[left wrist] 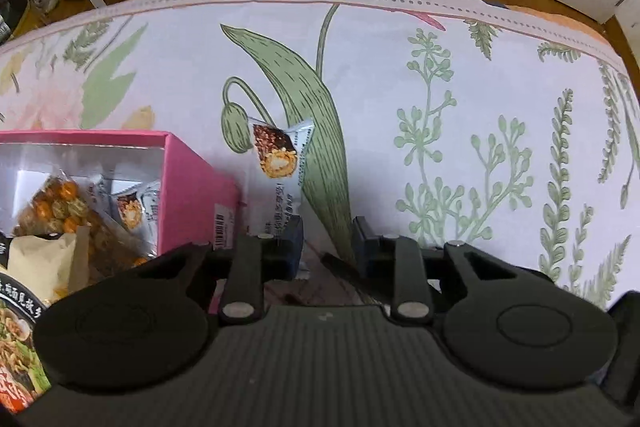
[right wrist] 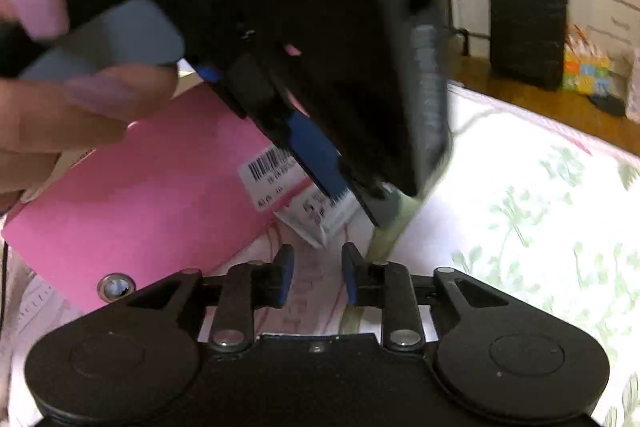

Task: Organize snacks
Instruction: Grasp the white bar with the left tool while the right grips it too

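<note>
- Step in hand, as I judge it: gathering the last loose snack. One glossy white snack packet [left wrist: 280, 163], printed with a nut-coated bar, lies flat on the counter [left wrist: 400, 99], just beside the pink box [left wrist: 192, 187].
- The left gripper [left wrist: 326, 239] hovers at the packet's near end, fingers spread, holding nothing.
- The right gripper [right wrist: 318, 277] waits nearby, fingers spread and empty.
- Next, the crinkly film needs a pinch, then a lift into the stiff cardboard box, which already holds wrapped snacks.
- The counter wears a smooth botanical-print cloth.
</note>
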Tool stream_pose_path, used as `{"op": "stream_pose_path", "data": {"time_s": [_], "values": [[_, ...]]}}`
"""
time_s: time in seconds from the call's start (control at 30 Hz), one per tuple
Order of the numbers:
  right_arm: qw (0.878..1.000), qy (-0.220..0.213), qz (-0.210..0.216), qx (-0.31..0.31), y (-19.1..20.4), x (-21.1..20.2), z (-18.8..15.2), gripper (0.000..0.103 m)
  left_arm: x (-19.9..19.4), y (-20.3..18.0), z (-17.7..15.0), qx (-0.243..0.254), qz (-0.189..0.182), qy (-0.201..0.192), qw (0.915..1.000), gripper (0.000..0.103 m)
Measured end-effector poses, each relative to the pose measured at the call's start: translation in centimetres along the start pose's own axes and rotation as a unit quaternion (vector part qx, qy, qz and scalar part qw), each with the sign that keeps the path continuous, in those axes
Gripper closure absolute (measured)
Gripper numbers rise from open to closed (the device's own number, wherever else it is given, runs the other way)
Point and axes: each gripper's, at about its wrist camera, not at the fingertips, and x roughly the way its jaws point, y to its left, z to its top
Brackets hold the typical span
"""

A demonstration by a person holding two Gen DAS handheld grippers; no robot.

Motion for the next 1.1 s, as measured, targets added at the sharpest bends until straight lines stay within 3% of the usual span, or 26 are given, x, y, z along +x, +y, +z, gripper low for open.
{"op": "stream_pose_path", "data": {"time_s": [0.13,0.2,0.3,0.57,0.63,0.77,0.83,0.87,0.9,0.97,1.0,1.1], "values": [[1.0,-0.002,-0.007,-0.025,1.0,1.4,1.0,0.059,0.0,-0.2,-0.3,0.007,0.008,-0.01,0.9999,0.077],[0.999,-0.004,-0.016,-0.029,1.3,1.6,1.1,0.076,0.0,-0.2,-0.4,0.01,0.005,-0.013,0.9998,0.077],[1.0,-0.012,-0.018,-0.016,1.5,0.7,0.7,0.085,-0.1,-0.1,-0.7,0.007,0.0,-0.021,0.9998,0.077],[0.999,-0.026,-0.021,0.007,1.6,-4.1,-1.5,0.087,-0.7,-0.8,-1.6,0.033,-0.002,-0.045,0.9984,0.069],[0.999,-0.029,-0.018,0.014,1.6,-5.5,-1.9,0.087,-0.5,-1.1,-2.0,0.039,-0.017,-0.043,0.9982,0.062],[1.0,-0.014,-0.014,0.013,1.0,-4.9,-1.6,0.087,0.3,-1.6,-3.0,0.043,-0.047,-0.042,0.9971,0.063],[1.0,0.001,-0.025,0.014,0.9,-4.6,-1.5,0.083,1.3,-1.9,-3.4,0.04,-0.054,-0.022,0.9975,0.064],[0.999,-0.001,-0.034,0.019,0.8,-4.5,-1.4,0.076,2.2,-1.8,-3.6,0.023,-0.057,-0.002,0.9981,0.064],[0.999,0.001,-0.037,0.025,0.8,-4.3,-1.2,0.059,2.4,-1.6,-3.9,0.007,-0.059,-0.003,0.9982,0.064],[0.998,0.014,-0.047,0.043,0.5,-3.9,-0.9,0.04,2.1,-1.7,-4.2,0.011,-0.057,-0.015,0.9982,0.068],[0.997,0.021,-0.051,0.057,0.1,-3.4,-0.7,0.038,1.9,-1.8,-4.3,0.017,-0.059,-0.018,0.998,0.073],[0.997,0.004,-0.056,0.053,0.6,-2.9,-1.5,0.035,1.5,-1.3,-4.7,0.0,-0.085,-0.006,0.9963,0.073]]}}
